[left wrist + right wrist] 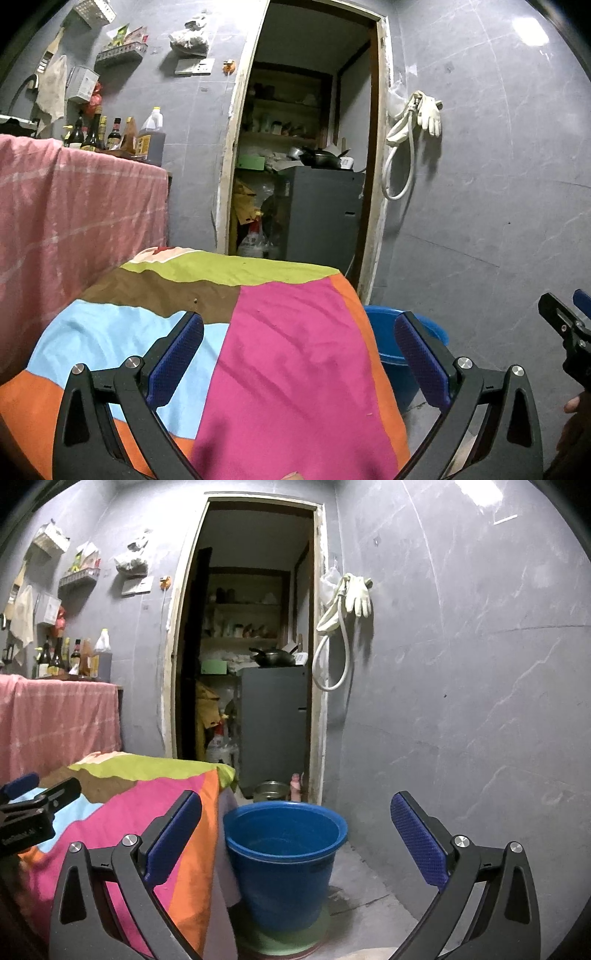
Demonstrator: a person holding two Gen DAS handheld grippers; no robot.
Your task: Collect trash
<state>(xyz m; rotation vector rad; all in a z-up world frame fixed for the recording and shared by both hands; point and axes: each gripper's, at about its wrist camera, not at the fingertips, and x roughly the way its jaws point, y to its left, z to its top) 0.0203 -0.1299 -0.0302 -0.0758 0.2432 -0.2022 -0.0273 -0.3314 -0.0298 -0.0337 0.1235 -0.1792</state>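
A blue plastic bucket (286, 856) stands upright and open on the floor, just beside the multicoloured cloth (147, 812).

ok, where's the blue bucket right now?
The blue bucket stands on the floor, centre of the right wrist view, right beside the colourful cloth and in front of the doorway.

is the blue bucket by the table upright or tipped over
Upright. The blue bucket stands on its base on the floor, open mouth facing up, beside the cloth-covered table.
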